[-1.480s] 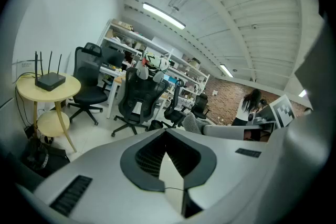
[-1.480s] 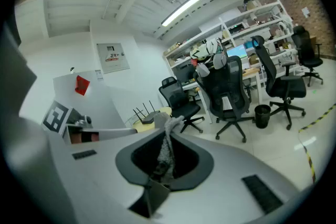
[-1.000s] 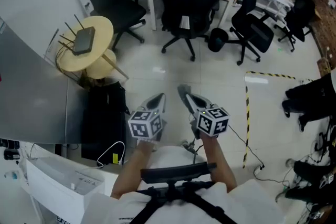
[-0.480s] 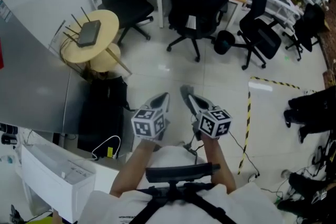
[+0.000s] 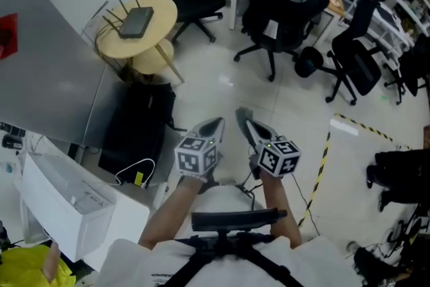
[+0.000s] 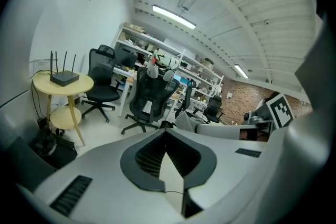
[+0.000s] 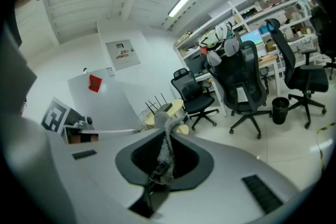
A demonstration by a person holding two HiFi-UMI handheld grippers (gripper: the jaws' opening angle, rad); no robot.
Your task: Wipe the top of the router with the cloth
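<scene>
Two grippers, two grips: your left gripper [image 6: 166, 132] has its jaws pressed together on nothing, while your right gripper [image 7: 168, 132] pinches the grey cloth [image 7: 163, 157]. The router [image 5: 136, 22] lies on the round yellow table [image 5: 144, 48], well apart from both, ahead and to your left. Bare floor [image 5: 222, 87] lies between. A grey panel [image 5: 54, 77] borders the left and black office chairs [image 5: 282, 10] crowd the right. A black bag [image 5: 138, 131] sits beside the table's foot.

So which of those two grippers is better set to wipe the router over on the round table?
Probably the right gripper: its jaws are shut on the cloth. The left gripper is shut with nothing in it. Both are well away from the router on the round table, so distance favours neither.
</scene>
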